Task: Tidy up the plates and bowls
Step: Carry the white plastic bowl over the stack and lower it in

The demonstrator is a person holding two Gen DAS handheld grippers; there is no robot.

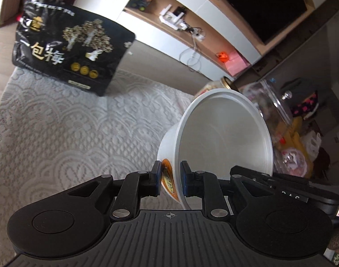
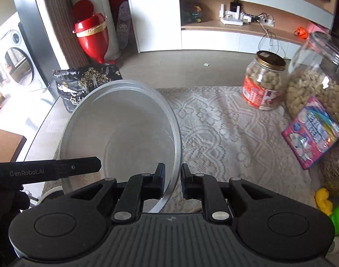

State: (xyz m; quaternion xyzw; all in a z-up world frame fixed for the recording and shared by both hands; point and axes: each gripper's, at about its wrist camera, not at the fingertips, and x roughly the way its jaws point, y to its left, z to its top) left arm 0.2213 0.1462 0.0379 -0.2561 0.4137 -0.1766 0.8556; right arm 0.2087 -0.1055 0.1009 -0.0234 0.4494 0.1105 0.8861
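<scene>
1. Lace cloth (image 2: 225, 129) covers the table; a black snack bag (image 1: 67, 51) stands far left, and nut jars (image 2: 265, 82) stand far right.
2. Left gripper (image 1: 171, 179) is clamped on the white bowl (image 1: 222, 133) by its rim, lifted and tilted. It looks light, thin-walled and slippery.
3. Right gripper (image 2: 172, 181) pinches the clear bowl (image 2: 120, 138) at its near rim, jaws almost closed. Likely stiff, light plastic; the rim suits gripping.
</scene>
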